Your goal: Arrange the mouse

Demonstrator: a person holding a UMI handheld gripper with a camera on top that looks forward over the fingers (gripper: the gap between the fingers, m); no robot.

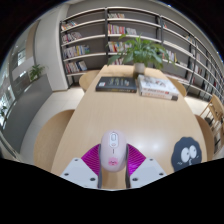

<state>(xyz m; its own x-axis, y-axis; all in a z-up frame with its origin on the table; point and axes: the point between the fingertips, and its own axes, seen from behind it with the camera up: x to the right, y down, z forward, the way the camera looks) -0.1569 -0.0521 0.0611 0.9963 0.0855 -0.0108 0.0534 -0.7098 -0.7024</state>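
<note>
A white computer mouse [113,152] with a pink scroll wheel and a pink mark sits between my fingers, its tail end toward me. My gripper [113,163] holds it, both magenta pads [94,157] pressing on its sides. The mouse is over the near part of a light wooden table [120,115]. I cannot tell whether it rests on the table or is held just above it.
A round dark mouse pad with a cartoon face [184,153] lies to the right of my fingers. Books [117,85] [157,87] and a potted plant [143,50] stand at the table's far end. Bookshelves [95,35] line the back wall. A chair [215,110] stands at the right.
</note>
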